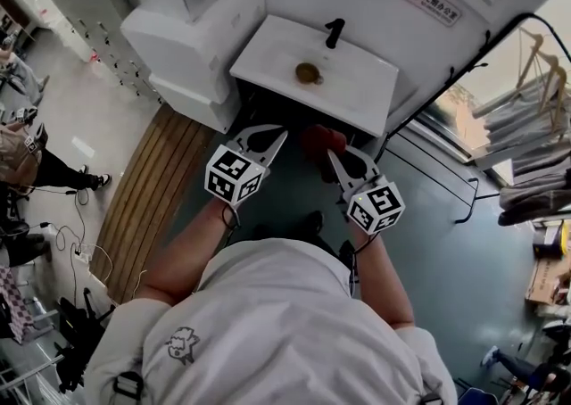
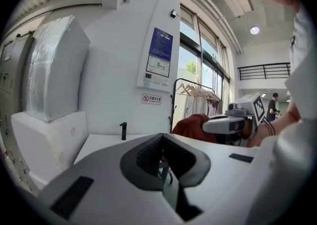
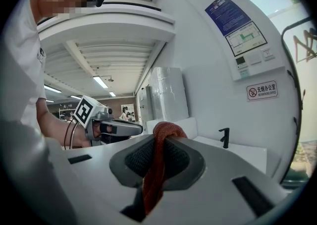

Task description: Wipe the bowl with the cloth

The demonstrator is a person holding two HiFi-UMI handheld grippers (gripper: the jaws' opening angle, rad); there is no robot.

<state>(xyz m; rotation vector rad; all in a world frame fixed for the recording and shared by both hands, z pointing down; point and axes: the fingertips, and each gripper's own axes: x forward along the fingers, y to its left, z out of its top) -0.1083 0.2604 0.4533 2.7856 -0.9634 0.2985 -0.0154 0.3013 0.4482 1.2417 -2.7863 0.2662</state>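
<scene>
Jaws of the right gripper (image 3: pixel 161 142) are clamped on the red cloth (image 3: pixel 166 132), which bunches up above the pads and hangs in a twisted strand below them. In the head view that gripper (image 1: pixel 332 155) carries the cloth (image 1: pixel 321 138) in the air just off the near edge of the white counter (image 1: pixel 361 100), not over it yet. Beside it, the left gripper (image 2: pixel 161 142) has its jaws together with nothing between them, and it too is held short of the counter's near edge (image 1: pixel 278 136). Out past both tools, the small brown bowl (image 1: pixel 309 72) sits alone near the middle of the counter, in front of the black tap (image 1: pixel 335 33) at the far edge, well apart from either gripper. By my reading, only the first part is done: the cloth is in hand. What is left is nearly everything, namely reaching the bowl, probably steadying it with the empty left gripper, and rubbing the cloth round its inside. No wiping contact shows anywhere yet.
</scene>
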